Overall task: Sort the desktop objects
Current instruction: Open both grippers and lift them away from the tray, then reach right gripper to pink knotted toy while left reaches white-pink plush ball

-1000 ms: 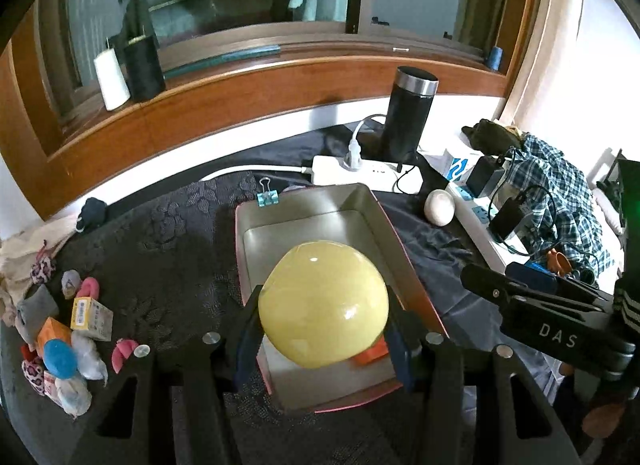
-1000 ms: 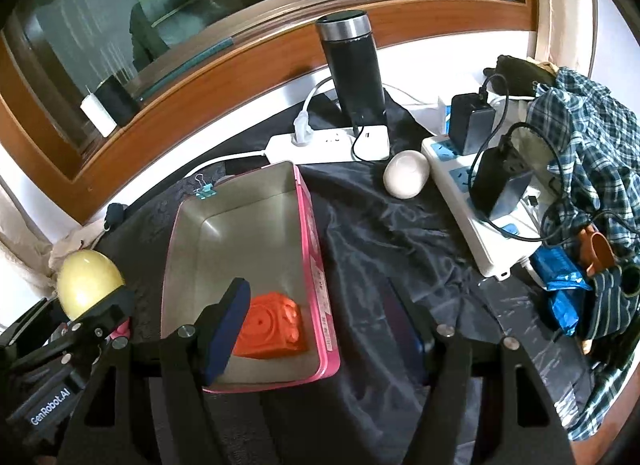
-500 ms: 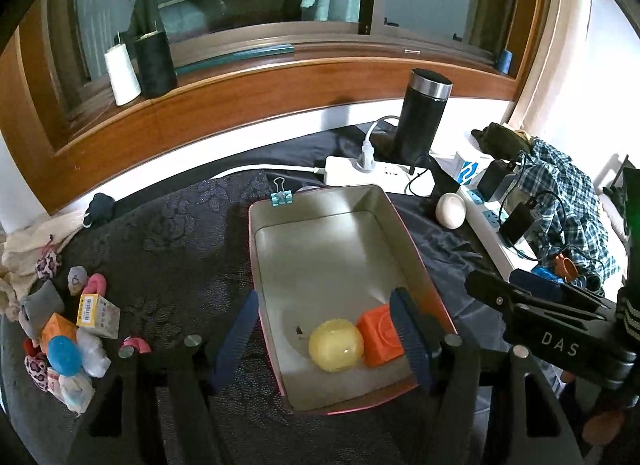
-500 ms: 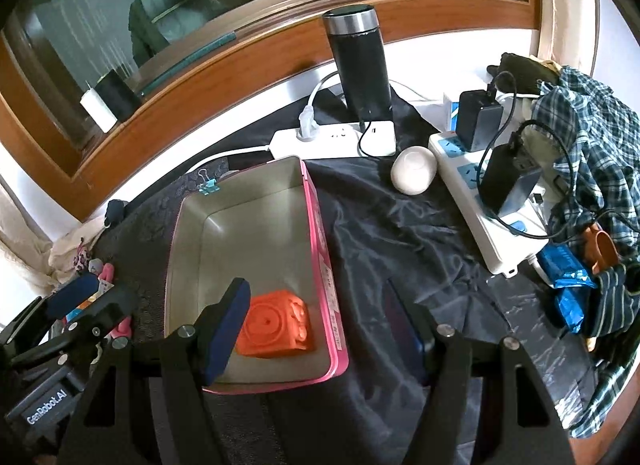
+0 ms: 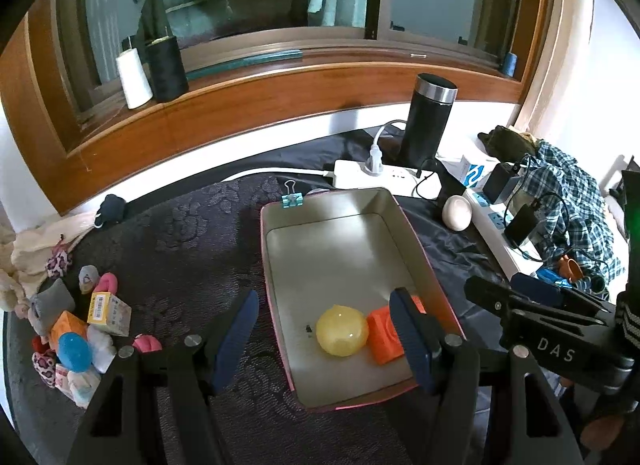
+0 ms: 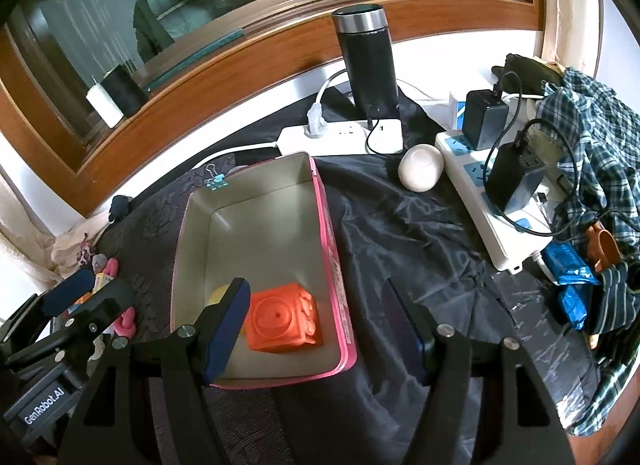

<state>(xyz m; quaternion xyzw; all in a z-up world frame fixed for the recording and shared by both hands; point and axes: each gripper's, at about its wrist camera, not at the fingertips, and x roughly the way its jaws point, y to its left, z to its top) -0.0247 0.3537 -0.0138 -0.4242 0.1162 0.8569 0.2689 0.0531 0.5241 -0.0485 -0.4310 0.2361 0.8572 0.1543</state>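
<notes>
Yellow ball (image 5: 342,330) touching orange cube (image 5: 385,334) inside pink-rimmed tin (image 5: 340,253); both grippers' jaws wide apart, empty.

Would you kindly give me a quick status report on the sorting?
Both grippers open, empty. Yellow ball and orange cube touching in tin. Toy pile unsorted; nothing blocking.

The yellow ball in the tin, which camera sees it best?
The left wrist view. There the whole yellow ball shows, lying in the tin beside the orange cube. In the right wrist view only a small yellow sliver peeks out behind one of the right gripper's fingers.
</notes>
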